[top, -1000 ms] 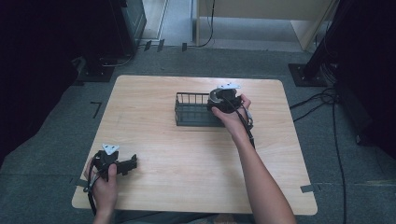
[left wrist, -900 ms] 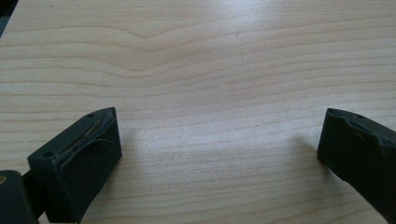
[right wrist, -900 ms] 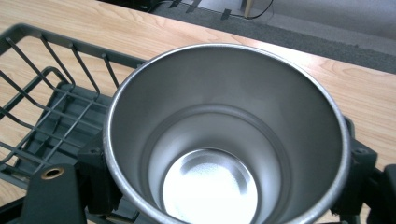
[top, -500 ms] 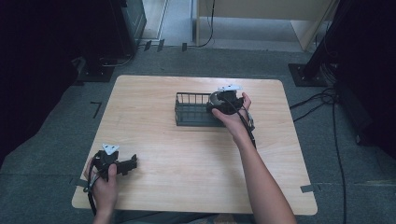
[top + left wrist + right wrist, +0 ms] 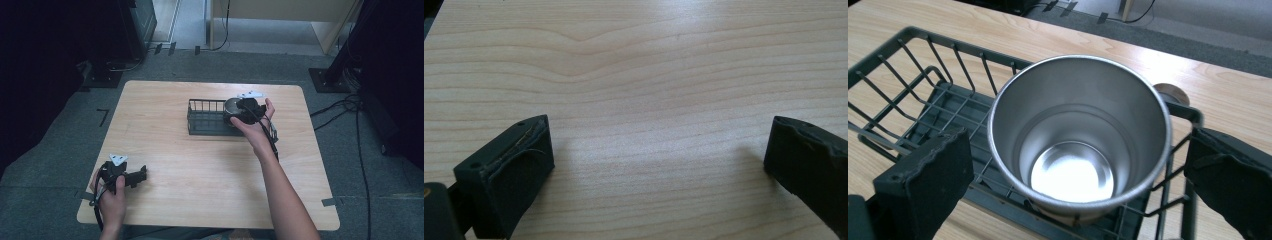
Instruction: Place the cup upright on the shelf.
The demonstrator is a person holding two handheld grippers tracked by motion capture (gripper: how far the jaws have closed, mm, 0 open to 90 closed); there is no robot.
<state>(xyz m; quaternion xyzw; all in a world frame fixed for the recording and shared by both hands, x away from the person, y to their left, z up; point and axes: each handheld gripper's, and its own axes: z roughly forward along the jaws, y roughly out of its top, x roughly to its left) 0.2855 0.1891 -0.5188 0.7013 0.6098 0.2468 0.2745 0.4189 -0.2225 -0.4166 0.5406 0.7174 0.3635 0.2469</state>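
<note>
Upright, the steel cup (image 5: 1079, 137) stood in the right end of the black wire basket (image 5: 923, 100) on the worktop (image 5: 200, 170). My right gripper (image 5: 1079, 175) had just opened, jaws wide either side of it. My left gripper (image 5: 656, 165) rested open near the worktop's front-left corner.

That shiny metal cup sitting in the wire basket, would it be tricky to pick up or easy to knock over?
The cup looks like smooth polished steel, so it may slip between pads. It seems thin-walled and empty, so probably light and stiff. It narrows toward its base, so a push near the rim could tip it, though the basket walls might catch it.
</note>
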